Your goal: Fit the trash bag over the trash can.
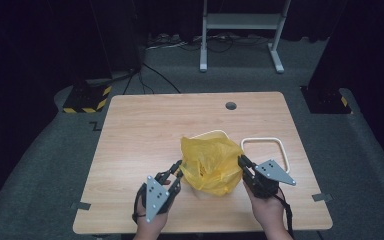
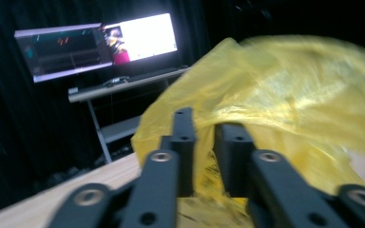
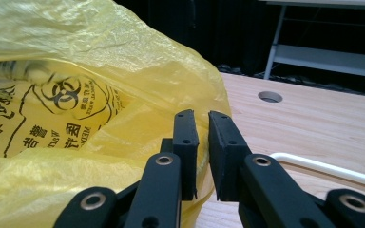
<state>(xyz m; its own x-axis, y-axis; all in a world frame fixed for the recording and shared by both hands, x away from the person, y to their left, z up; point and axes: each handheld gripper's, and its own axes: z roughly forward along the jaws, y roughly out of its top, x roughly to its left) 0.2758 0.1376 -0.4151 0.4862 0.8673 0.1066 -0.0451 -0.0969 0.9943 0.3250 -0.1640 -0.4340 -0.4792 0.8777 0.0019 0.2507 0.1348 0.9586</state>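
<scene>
Between the 2 grippers at the table's (image 1: 130,150) near edge sits the yellow bag (image 1: 211,165), left gripper (image 1: 176,168) and right gripper (image 1: 241,161) each pinching its opposite side, jaws nearly closed on plastic.

Recording lab: black curtains (image 1: 40,45) all round, lit monitors (image 2: 100,45) on a stand, floor cables (image 1: 180,42), hazard-striped bases (image 1: 86,97), grey carpet.

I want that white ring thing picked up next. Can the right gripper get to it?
Probably yes: the white frame lies bare on the table just past the right gripper, but its jaws pinch the yellow bag and must let go first.
</scene>
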